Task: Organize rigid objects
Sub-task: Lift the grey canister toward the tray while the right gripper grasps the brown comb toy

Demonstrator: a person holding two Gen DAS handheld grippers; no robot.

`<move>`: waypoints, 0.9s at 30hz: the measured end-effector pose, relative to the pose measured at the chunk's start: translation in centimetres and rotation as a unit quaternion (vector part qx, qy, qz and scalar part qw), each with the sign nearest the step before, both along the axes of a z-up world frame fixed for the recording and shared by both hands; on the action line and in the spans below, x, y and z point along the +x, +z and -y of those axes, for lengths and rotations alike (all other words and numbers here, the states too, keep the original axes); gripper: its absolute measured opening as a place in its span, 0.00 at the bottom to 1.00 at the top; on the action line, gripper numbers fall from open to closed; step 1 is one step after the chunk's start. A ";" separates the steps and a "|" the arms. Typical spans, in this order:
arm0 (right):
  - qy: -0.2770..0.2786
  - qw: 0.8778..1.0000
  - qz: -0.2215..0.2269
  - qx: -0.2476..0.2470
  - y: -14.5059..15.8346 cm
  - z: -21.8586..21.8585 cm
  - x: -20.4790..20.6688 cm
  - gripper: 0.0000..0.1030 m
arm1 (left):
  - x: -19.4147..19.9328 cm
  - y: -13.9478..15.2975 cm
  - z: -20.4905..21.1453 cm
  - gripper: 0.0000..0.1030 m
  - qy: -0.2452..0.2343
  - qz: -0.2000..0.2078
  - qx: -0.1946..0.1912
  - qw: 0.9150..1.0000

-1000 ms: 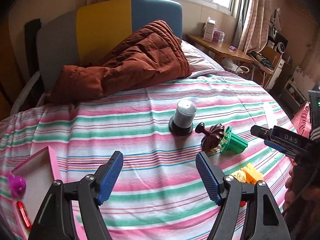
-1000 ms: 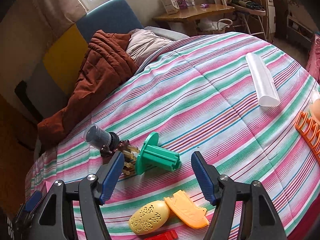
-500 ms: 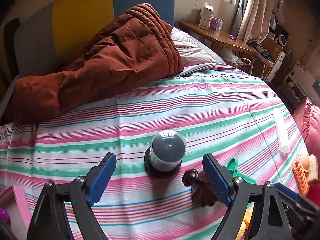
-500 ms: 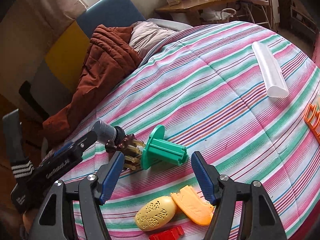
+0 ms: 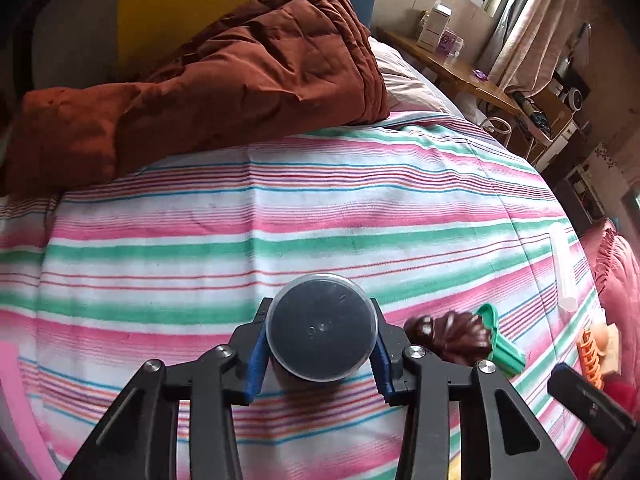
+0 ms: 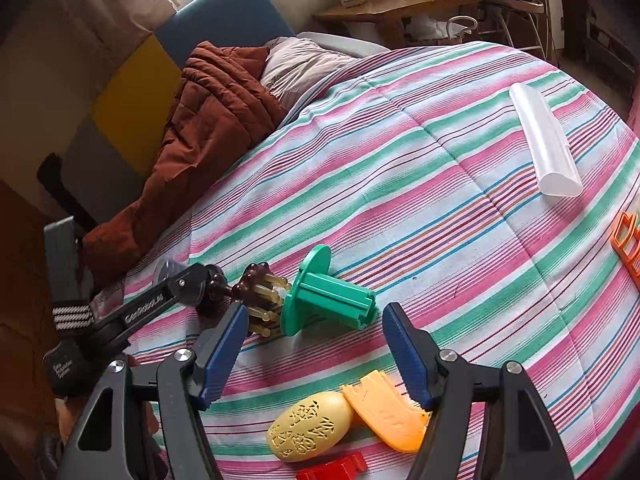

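Note:
My left gripper (image 5: 318, 350) is shut on a clear, dark-topped cylindrical container (image 5: 322, 328) on the striped bedspread; its blue pads (image 5: 256, 354) press both sides. In the right wrist view the left gripper (image 6: 188, 280) shows around the container (image 6: 168, 270), partly hidden. A brown pronged piece (image 5: 452, 338) (image 6: 260, 296) and a green flanged piece (image 5: 500, 344) (image 6: 328, 294) lie just right of it. My right gripper (image 6: 316, 354) is open and empty above the bed, near a yellow oval (image 6: 310, 426), an orange scoop (image 6: 386, 410) and a red piece (image 6: 334, 468).
A brown quilt (image 5: 208, 76) and a pillow (image 6: 300, 64) lie at the head of the bed. A white translucent tube (image 6: 544, 144) and an orange rack (image 6: 628, 240) lie to the right. A pink box edge (image 5: 16, 392) shows at left. A wooden desk (image 6: 400, 0) stands behind.
My left gripper moved forward onto the container and closed on it. My right gripper stayed open and shifted little.

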State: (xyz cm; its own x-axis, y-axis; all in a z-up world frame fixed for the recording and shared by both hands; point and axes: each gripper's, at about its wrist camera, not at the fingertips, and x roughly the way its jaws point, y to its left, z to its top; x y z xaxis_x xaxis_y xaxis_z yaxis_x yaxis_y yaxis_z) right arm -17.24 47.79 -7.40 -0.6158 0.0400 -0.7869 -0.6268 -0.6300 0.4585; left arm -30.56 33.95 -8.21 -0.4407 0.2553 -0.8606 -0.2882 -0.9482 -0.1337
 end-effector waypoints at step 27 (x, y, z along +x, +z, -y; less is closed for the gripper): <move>0.236 0.927 0.185 0.223 -2.6 7.0 -12.0 0.68 | 17.2 6.5 11.8 0.42 0.022 -0.046 0.062 0.997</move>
